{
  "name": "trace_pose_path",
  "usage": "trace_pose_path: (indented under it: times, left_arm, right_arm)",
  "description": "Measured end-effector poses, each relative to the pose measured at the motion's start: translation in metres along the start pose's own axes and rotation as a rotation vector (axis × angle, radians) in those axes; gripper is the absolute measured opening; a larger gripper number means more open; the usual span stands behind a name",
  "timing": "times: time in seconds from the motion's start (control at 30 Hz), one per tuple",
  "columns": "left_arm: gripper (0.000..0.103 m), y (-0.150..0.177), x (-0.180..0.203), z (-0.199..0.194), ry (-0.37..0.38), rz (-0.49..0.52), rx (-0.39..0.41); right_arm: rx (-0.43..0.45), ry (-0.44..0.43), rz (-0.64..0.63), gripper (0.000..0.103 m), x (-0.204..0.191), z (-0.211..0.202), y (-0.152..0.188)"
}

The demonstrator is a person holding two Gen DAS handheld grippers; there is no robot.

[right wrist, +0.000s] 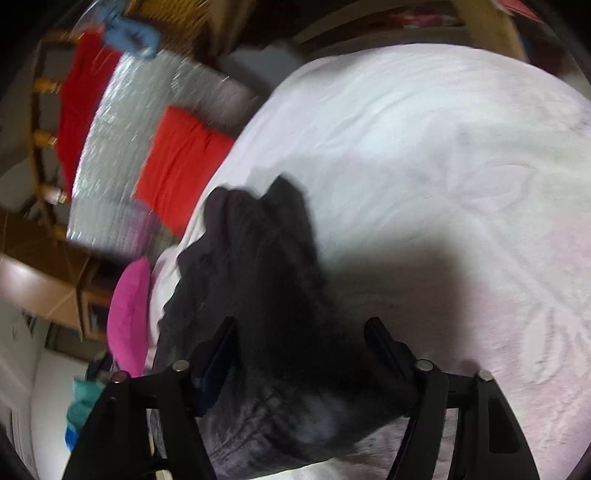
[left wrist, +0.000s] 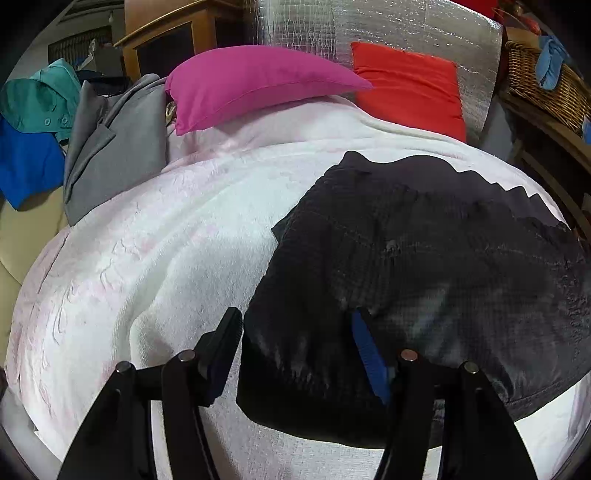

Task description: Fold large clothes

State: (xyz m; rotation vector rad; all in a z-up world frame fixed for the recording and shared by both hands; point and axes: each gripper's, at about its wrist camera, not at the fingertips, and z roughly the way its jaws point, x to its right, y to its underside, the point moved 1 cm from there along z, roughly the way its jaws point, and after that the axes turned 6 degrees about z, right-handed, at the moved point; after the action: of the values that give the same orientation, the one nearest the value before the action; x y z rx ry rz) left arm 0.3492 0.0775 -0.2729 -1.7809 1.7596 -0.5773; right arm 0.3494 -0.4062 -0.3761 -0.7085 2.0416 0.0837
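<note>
A dark grey garment (left wrist: 424, 266) lies spread on the white bedspread (left wrist: 166, 240), toward the right. My left gripper (left wrist: 295, 328) is open over the garment's near left edge; cloth lies between its fingers, the right blue-padded finger (left wrist: 365, 350) resting against a fold. In the right wrist view, which is blurred, the same garment (right wrist: 266, 280) is bunched on the bedspread (right wrist: 443, 166). My right gripper (right wrist: 303, 328) is open with the dark cloth lying between its fingers.
A pink pillow (left wrist: 251, 81) and a red pillow (left wrist: 410, 85) lie at the head of the bed against a silver foil panel (left wrist: 388, 26). Grey (left wrist: 114, 147), teal (left wrist: 40, 99) and blue (left wrist: 26, 162) clothes are piled at the left. A wicker basket (left wrist: 546, 77) stands at the right.
</note>
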Motion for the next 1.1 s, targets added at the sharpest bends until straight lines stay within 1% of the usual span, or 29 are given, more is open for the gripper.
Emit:
trace_pose_path:
  times: [0.03, 0.07, 0.1, 0.13, 0.27, 0.3, 0.37, 0.4, 0.47, 0.53, 0.6, 0.63, 0.73, 0.83, 0.9, 1.0, 1.1]
  left_arm:
    - [0.063, 0.0, 0.0, 0.0, -0.001, 0.0, 0.0]
    - [0.063, 0.0, 0.0, 0.0, -0.002, 0.0, 0.0]
    - [0.063, 0.0, 0.0, 0.0, -0.003, 0.0, 0.0]
    - [0.063, 0.0, 0.0, 0.0, -0.004, 0.0, 0.001]
    - [0.063, 0.001, 0.0, 0.0, -0.01, 0.002, 0.001]
    - [0.063, 0.001, 0.0, 0.0, -0.011, 0.002, 0.001]
    - [0.065, 0.001, 0.0, 0.001, -0.011, 0.004, 0.0]
    - [0.066, 0.001, 0.0, 0.001, -0.012, 0.003, -0.001]
    - [0.072, 0.001, -0.002, 0.003, -0.014, -0.001, -0.007]
    - [0.075, 0.0, -0.004, 0.005, -0.015, -0.008, -0.015]
    - [0.076, 0.0, -0.008, 0.007, -0.007, -0.019, -0.024]
    - [0.076, 0.0, -0.009, 0.006, -0.003, -0.024, -0.026]
    - [0.076, -0.001, -0.013, -0.001, -0.004, -0.037, -0.017]
    - [0.076, -0.001, -0.021, -0.014, -0.031, -0.051, 0.029]
    - [0.076, -0.001, -0.027, -0.024, -0.057, -0.06, 0.06]
    - [0.076, 0.001, -0.03, -0.042, -0.109, -0.051, 0.108]
    - [0.076, 0.007, -0.026, -0.06, -0.138, -0.039, 0.138]
  right_arm:
    - [-0.005, 0.007, -0.022, 0.05, -0.004, 0.003, 0.002]
    - [0.012, 0.025, -0.055, 0.047, -0.009, 0.001, 0.005]
    - [0.028, 0.026, -0.084, 0.042, -0.014, -0.001, 0.006]
    - [0.041, 0.02, -0.104, 0.04, -0.018, -0.004, 0.008]
    - [0.131, -0.033, -0.193, 0.038, -0.039, -0.025, 0.015]
    - [0.145, -0.031, -0.214, 0.038, -0.043, -0.027, 0.017]
    - [0.152, 0.008, -0.24, 0.038, -0.046, -0.023, 0.018]
    - [0.132, 0.058, -0.225, 0.038, -0.041, -0.016, 0.016]
    - [0.071, 0.141, -0.174, 0.045, -0.026, 0.003, 0.013]
    - [0.063, 0.146, -0.16, 0.052, -0.023, 0.005, 0.012]
    - [0.077, 0.149, -0.164, 0.053, -0.027, 0.001, 0.013]
    - [0.082, 0.148, -0.16, 0.058, -0.027, -0.002, 0.013]
    - [0.106, 0.162, -0.136, 0.06, -0.027, -0.015, 0.014]
    - [0.162, 0.144, -0.124, 0.061, -0.029, -0.035, 0.016]
    - [0.248, 0.153, -0.143, 0.062, -0.028, -0.06, 0.019]
    - [0.384, 0.173, -0.225, 0.065, -0.04, -0.091, 0.03]
    - [0.445, 0.151, -0.31, 0.066, -0.052, -0.112, 0.046]
